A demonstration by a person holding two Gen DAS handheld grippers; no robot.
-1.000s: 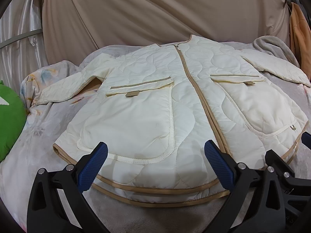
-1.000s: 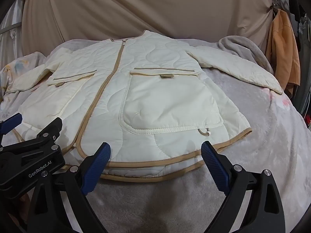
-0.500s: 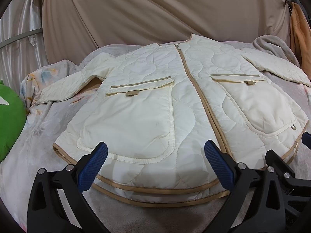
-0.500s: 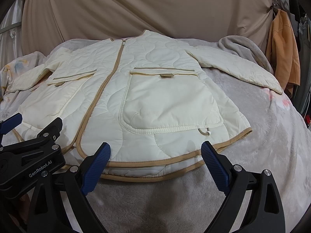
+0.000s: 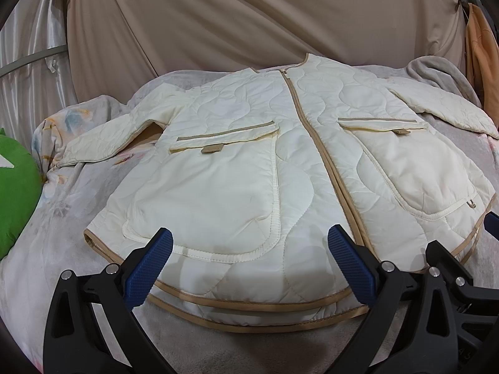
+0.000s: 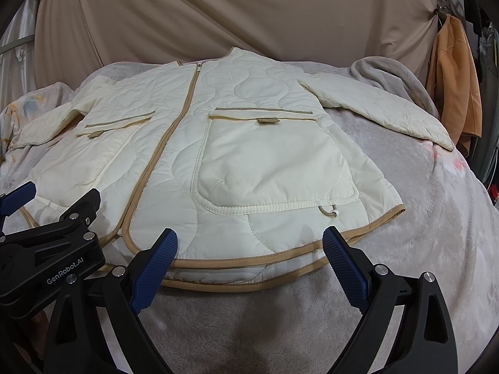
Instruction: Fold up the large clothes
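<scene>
A cream quilted jacket [image 5: 280, 162] [image 6: 249, 143] with tan trim lies flat and zipped on a grey blanket, front up, both sleeves spread outward, hem nearest me. My left gripper [image 5: 249, 268] is open, hovering just above the hem's left half with nothing between its blue pads [image 5: 149, 268]. My right gripper [image 6: 249, 268] is open too, over the hem's right half, holding nothing. The right gripper's body [image 5: 452, 280] shows at the lower right of the left wrist view, and the left gripper's body [image 6: 46, 249] at the lower left of the right wrist view.
The grey fleece blanket [image 6: 436, 249] covers a bed. A green cushion [image 5: 15, 187] sits at the left edge. An orange garment [image 6: 455, 93] hangs at the right. A beige curtain [image 5: 249, 15] backs the bed, with a bunched grey blanket [image 6: 389, 74] near the right sleeve.
</scene>
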